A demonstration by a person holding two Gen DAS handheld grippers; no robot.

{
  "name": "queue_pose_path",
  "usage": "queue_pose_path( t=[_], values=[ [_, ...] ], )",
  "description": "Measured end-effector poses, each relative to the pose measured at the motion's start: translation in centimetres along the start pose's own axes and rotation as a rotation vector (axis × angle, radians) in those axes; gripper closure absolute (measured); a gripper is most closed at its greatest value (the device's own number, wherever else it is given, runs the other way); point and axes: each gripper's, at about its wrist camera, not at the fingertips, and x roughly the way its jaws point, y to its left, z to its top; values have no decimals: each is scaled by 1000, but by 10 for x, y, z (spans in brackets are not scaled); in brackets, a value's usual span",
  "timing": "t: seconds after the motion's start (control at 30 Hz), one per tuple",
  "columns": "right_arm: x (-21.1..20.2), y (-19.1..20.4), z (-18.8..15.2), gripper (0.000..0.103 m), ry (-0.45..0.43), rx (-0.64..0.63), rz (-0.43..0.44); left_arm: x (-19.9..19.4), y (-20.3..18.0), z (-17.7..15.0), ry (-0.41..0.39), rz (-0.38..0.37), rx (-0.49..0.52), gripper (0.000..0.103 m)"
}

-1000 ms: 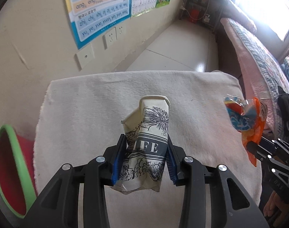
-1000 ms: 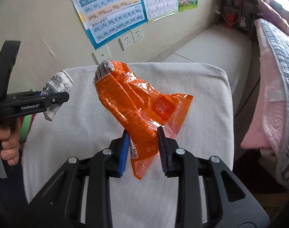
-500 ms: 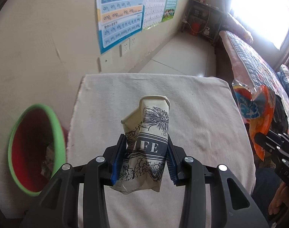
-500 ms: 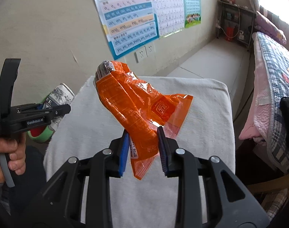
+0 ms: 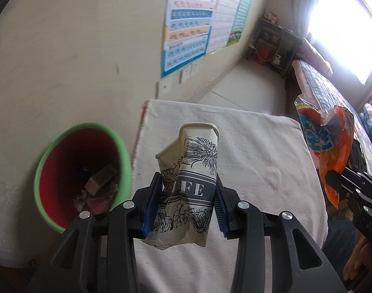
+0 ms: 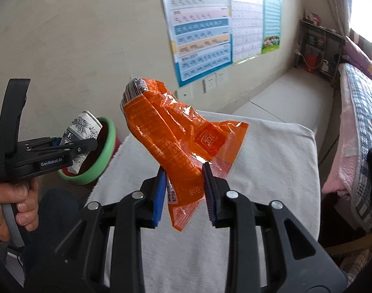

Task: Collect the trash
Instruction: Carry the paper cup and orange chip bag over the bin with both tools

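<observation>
Beige plaster wall with coloured letter charts [image 6: 202, 31] backs a counter draped in a white towel [image 5: 259, 151], and that counter is the landmark for everything else. Above its near middle, the left tongs [image 5: 187, 201] are closed part-way on a crushed paper cup printed with dark flowers and the letters "FE" [image 5: 191, 178]; both blue pads [image 5: 150, 206] press into its sides, and the cup stands roughly upright, rim away from the camera, lifted clear of the towel. Just off the counter's left edge, against the wall, sits a round bin with a green rim and red inside [image 5: 82, 171], with scraps of rubbish lying at its bottom. Over the counter's right side, the right tongs [image 6: 184, 190] are narrowed onto the lower end of a crinkled orange plastic snack wrapper [image 6: 176, 136], which rises slanting up and to the left with its barcoded end highest; it hangs in the air, not touching the towel. Seen from the right wrist, a person's hand [image 6: 13, 202] grips the left tool's handle to the left of the counter. Beyond the counter's right edge lies a bed with a pink and checked quilt [image 6: 357, 127].
</observation>
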Motion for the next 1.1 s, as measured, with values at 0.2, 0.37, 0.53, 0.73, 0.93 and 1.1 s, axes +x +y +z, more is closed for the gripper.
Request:
queue_pose_path(
  t=[0.2, 0.37, 0.53, 0.73, 0.93, 1.1],
  values=[
    [11, 31, 11, 75, 3, -41, 19, -11, 36, -2, -22, 9, -53, 65],
    [24, 56, 21, 75, 12, -76, 33, -17, 68, -5, -38, 23, -102, 65],
    [36, 86, 34, 75, 10, -117, 53, -23, 101, -8, -52, 41, -151, 65],
    [50, 122, 47, 75, 15, -161, 86, -30, 140, -11, -62, 63, -199, 65],
    [65, 153, 54, 75, 25, -201, 121, -34, 164, -14, -65, 80, -228, 65],
    [78, 175, 56, 75, 40, -225, 145, -34, 180, -16, -61, 90, -247, 65]
  ],
)
